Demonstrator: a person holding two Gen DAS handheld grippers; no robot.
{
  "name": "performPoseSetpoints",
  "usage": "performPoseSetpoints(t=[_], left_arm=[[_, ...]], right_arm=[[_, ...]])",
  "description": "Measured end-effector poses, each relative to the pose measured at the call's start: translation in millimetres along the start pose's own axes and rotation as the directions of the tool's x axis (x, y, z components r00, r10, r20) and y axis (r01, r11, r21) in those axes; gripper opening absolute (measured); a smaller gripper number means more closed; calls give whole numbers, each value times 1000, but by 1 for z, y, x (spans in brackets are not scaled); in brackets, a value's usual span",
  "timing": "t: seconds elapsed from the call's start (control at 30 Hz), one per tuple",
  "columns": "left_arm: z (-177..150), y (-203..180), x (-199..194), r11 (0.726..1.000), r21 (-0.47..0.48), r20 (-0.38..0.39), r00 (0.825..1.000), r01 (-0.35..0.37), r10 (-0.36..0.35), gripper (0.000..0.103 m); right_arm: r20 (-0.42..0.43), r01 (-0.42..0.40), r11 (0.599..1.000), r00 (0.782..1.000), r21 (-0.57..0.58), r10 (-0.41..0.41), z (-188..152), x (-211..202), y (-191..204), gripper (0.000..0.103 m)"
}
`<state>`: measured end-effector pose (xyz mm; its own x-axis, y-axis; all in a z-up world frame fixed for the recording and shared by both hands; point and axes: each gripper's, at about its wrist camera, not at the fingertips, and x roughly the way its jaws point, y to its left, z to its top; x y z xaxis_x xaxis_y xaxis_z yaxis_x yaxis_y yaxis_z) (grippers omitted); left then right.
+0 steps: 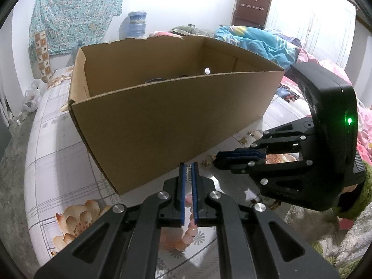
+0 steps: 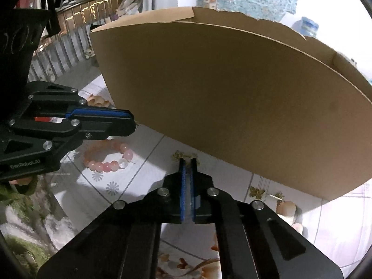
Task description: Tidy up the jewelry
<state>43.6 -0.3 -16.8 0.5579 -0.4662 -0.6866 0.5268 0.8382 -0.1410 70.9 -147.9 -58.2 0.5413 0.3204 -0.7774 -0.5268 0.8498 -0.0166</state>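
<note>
An open cardboard box (image 1: 172,114) stands on the floral sheet; it also fills the right wrist view (image 2: 244,97). My left gripper (image 1: 188,166) is shut on a pink bead bracelet (image 1: 189,230) that hangs below its fingers, just in front of the box; in the right wrist view the left gripper (image 2: 130,121) holds the bracelet (image 2: 109,160) above the sheet. My right gripper (image 2: 187,162) is shut, with something thin and clear between its pads, beside a small gold piece (image 2: 183,155). It shows in the left wrist view (image 1: 217,159) too.
Gold butterfly pieces (image 2: 258,191) lie on the sheet by the box's near wall. Dark items sit inside the box (image 1: 154,80). A blue blanket (image 1: 255,39) and a water bottle (image 1: 137,24) lie beyond. Floor lies left of the bed (image 1: 14,162).
</note>
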Motion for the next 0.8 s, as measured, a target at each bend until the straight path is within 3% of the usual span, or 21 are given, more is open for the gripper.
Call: performPoseSetpoints(t=[0.37,0.47,0.5,0.57,0.8], left_arm=[[0,1,1,1000,-4,3,1000,3,-3,4],[-1,2,1,1000,-6,5,1000,4,-4,4],[-1,2,1,1000,-6,4,1000,5,-5,4],[-1,2,1,1000,-7,3,1000,7,-7,4],[-1,7,-2,1000,-15,6,1000,5,-5,4]], right_arm=[[-29,7,997,1000,73,-5,-12,-8,-1,0],[-10,9,994,1000,105,-8,-12,-10,-3,7],[4,11,995,1000,104,-11,-11,-10,-2,19],[27,17,995,999,96,-20,-6,-8,1,29],[24,34,998,999,43,-35,7,17,6,28]])
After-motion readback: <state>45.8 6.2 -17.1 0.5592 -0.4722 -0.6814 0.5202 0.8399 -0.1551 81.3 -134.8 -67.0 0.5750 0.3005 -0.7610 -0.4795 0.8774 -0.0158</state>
